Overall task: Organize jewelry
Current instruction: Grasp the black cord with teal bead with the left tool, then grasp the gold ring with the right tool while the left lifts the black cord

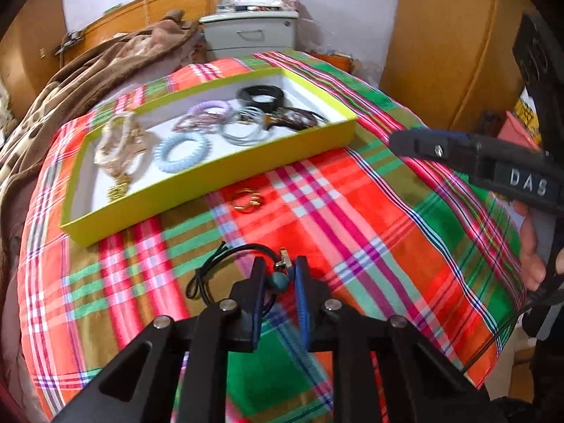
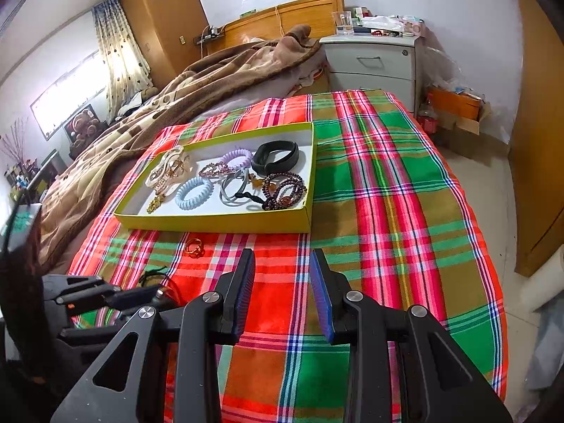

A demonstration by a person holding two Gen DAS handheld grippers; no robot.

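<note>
the left gripper (image 1: 276,269) straddles, not yet clamped, a black cord bracelet (image 1: 225,264) on the plaid cloth (image 1: 370,218), at 6 o'clock from the yellow tray (image 1: 211,176). light and limp; best pinched at its bead. right gripper (image 2: 282,264) hangs apart, empty.

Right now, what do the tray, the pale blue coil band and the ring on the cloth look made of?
Tray: looks like cardboard, matte yellow-green outside, white inside, with thin folded walls.
Coil band: probably smooth plastic, spiral ridges with a slight sheen.
Ring: seemingly gold-coloured metal, thin and shiny; too small to confirm.
</note>
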